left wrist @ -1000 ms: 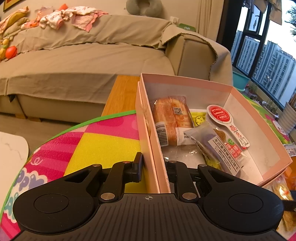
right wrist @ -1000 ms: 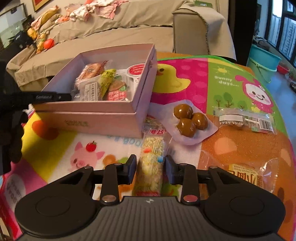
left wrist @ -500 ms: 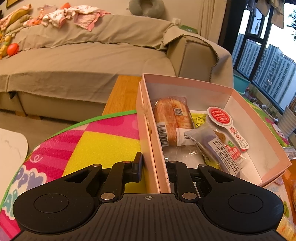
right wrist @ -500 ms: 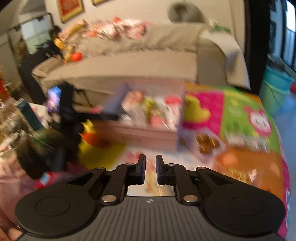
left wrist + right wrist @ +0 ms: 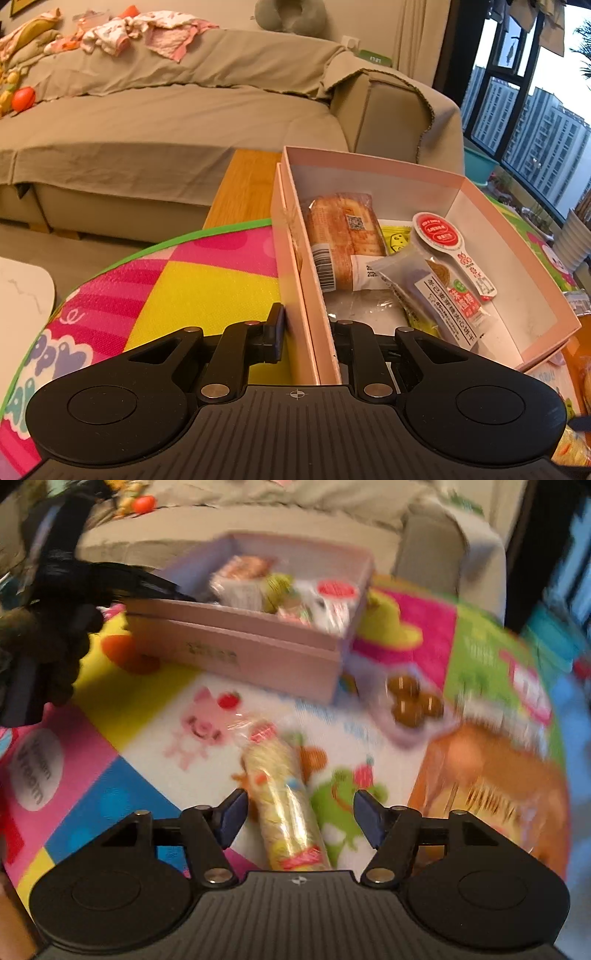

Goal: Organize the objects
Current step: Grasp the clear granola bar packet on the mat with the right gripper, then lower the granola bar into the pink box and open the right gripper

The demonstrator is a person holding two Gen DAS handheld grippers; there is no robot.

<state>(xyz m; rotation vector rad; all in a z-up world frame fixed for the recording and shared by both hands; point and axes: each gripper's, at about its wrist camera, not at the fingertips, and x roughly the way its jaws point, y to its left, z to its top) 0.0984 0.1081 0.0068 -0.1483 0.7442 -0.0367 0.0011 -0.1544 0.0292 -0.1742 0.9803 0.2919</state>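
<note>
Nearest me, my right gripper (image 5: 298, 814) is opening its fingers around the long snack pack (image 5: 286, 805) that lies on the colourful mat (image 5: 122, 701), with gaps on both sides, so I judge this one not yet picked up. My left gripper (image 5: 308, 334) has its fingers clamped narrow on the near wall of the pink box (image 5: 373, 173), steadying it. Farther off, the box already holds several wrapped snacks, while the bag of brown balls (image 5: 413, 701) and other packets to the right wait outside, so I'd call it about half done.
</note>
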